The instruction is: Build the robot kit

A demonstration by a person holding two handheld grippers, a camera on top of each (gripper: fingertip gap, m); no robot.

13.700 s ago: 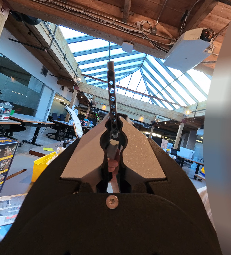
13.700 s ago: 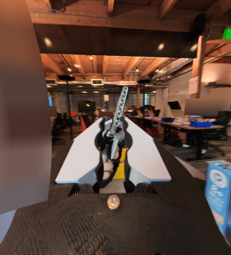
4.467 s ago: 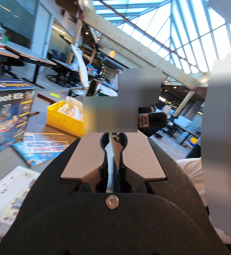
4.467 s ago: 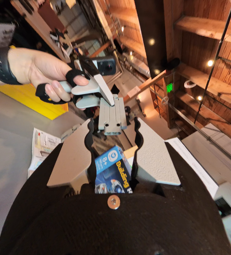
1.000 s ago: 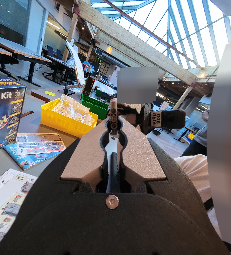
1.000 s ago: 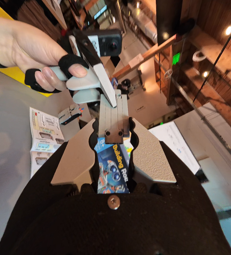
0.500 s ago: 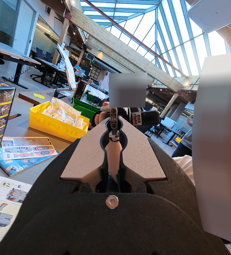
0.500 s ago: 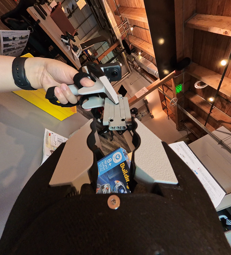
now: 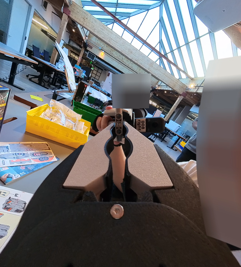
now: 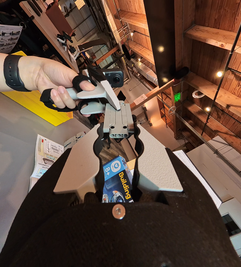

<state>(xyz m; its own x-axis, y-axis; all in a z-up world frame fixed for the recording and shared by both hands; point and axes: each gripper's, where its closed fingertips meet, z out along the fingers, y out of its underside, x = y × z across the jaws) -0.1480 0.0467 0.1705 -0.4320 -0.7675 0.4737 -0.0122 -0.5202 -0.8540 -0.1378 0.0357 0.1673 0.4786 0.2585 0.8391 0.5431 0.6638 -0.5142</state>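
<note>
the left claw (image 9: 118, 130) is gripping a grey beam assembly (image 9: 119, 127), its jaws standing nearly closed on the piece. in the left wrist view the assembly is showing edge-on as a narrow strip with round holes, standing upright between the tips. in the right wrist view the same grey beam assembly (image 10: 118, 120) is appearing as a flat panel of ribbed beams, held in the air above the bench (image 10: 8, 137) by the left claw (image 10: 114, 106), which a bare hand (image 10: 47, 78) with black finger straps is squeezing.

the right claw (image 10: 117, 132) is standing wide open. its tips are flanking the lower end of the assembly; contact is probably not made, though the angle makes this hard to confirm.

a yellow bin (image 9: 56, 130) holding clear plastic bags (image 9: 60, 115) is resting on the bench (image 9: 16, 130), with a green bin (image 9: 86, 111) behind it. a printed sheet (image 9: 24, 153) is lying on a blue booklet (image 9: 23, 169) near the yellow bin, and a blue box (image 10: 117, 179) is showing between the right claw's jaws.
</note>
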